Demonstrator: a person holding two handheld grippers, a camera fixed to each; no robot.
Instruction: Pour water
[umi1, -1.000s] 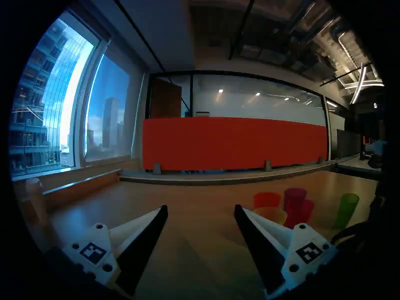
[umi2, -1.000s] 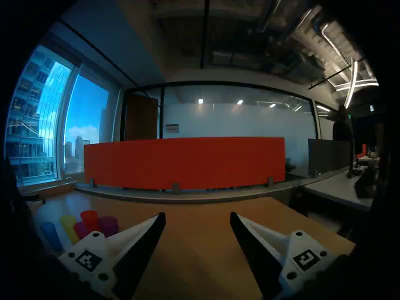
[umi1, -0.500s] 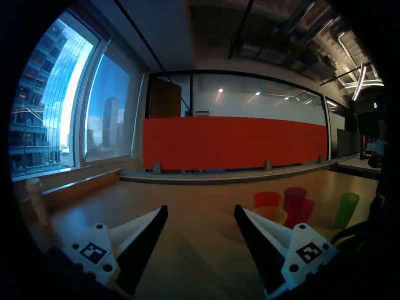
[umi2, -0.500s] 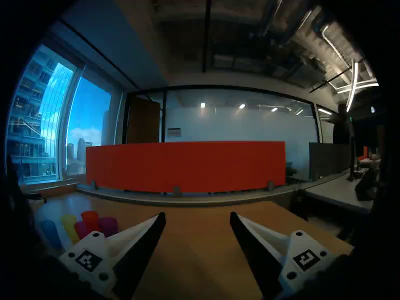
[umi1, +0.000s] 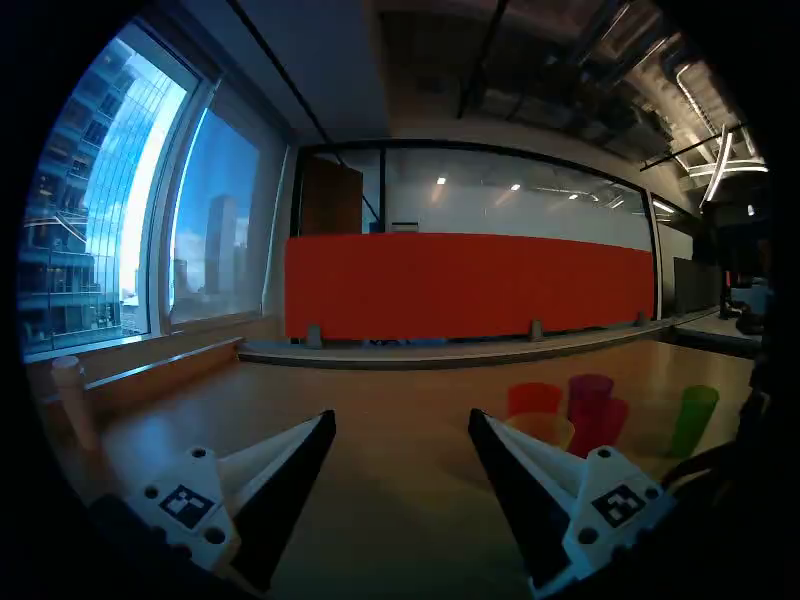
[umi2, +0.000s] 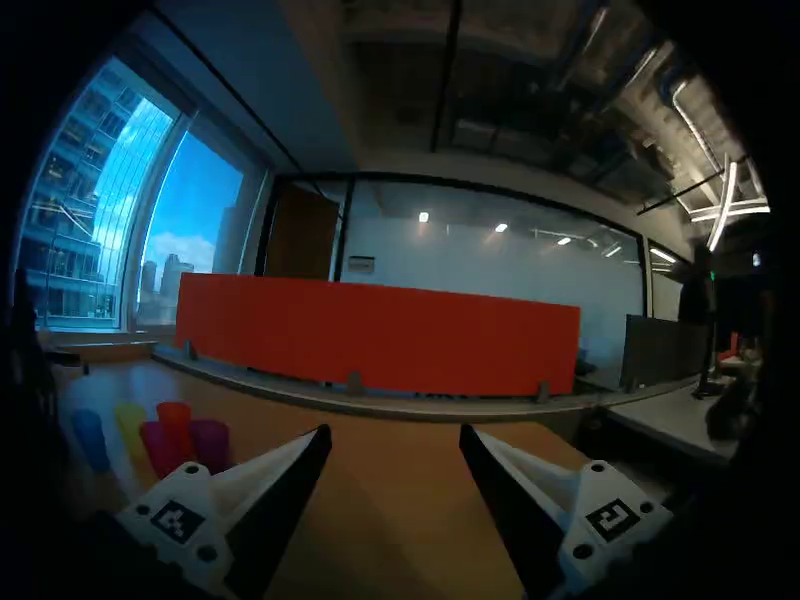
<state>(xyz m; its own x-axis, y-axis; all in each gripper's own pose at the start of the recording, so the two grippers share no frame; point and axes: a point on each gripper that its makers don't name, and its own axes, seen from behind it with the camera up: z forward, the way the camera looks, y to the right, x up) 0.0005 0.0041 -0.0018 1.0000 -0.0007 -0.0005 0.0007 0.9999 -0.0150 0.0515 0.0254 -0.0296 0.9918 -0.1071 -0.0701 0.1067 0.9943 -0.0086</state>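
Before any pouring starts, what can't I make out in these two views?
1. Left gripper view: the yellowish cup is partly hidden behind the left gripper's jaw.
2. Left gripper view: the tall pale object sits at the dim edge; I cannot tell whether it is a bottle.
3. Right gripper view: the cups are small and dim, so their contents are unreadable.

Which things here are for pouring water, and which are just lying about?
For the job: coloured cups, left gripper, right gripper, both open and empty.
Just lying about: orange partition, windows, wooden table.
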